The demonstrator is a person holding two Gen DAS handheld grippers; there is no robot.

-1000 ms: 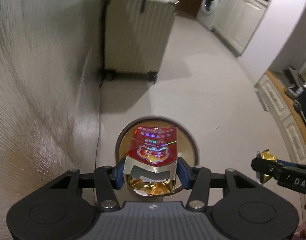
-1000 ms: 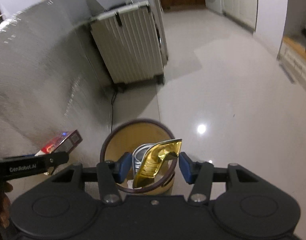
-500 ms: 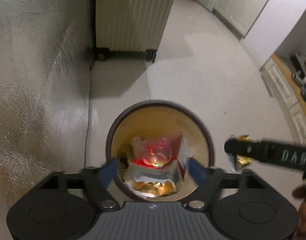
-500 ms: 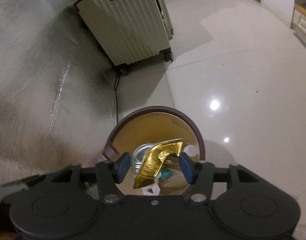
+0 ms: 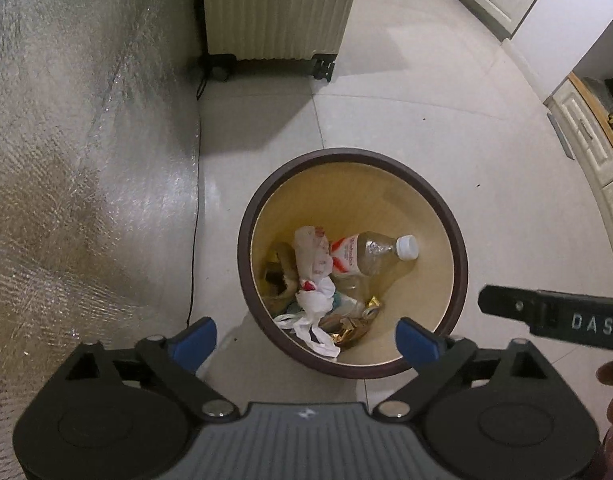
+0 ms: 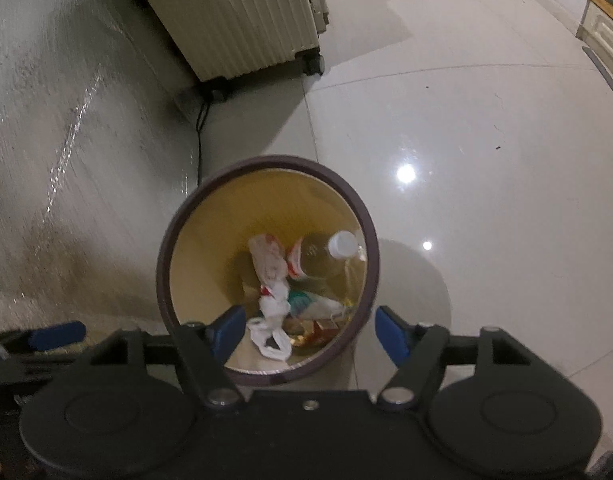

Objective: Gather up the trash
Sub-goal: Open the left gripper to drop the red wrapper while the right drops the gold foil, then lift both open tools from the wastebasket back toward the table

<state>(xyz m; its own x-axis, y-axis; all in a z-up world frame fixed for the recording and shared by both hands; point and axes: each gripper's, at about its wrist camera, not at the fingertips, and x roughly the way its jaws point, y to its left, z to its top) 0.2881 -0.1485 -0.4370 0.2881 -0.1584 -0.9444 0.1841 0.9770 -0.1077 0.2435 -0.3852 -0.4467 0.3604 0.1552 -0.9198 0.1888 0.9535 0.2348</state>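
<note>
We've got a bin (image 5: 454, 236) with a dark brown rim and yellow inside, a clear bottle (image 5: 370, 254) with white cap and red-white label, a cream ribbed suitcase (image 5: 278, 4), and blue gripper pads (image 5: 194, 342).

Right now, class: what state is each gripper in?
Left gripper: open, holding nothing, jaws just opened, above the trash bin.
Right gripper: open, holding nothing, jaws just opened.

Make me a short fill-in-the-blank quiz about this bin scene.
1. The round brown-rimmed waste bin stands on the ____.
2. The clear plastic bottle in the bin has a ____ cap.
3. The left gripper jaws are ____, holding nothing.
4. The ribbed cream suitcase stands on black ____.

Answers: floor; white; open; wheels
</note>
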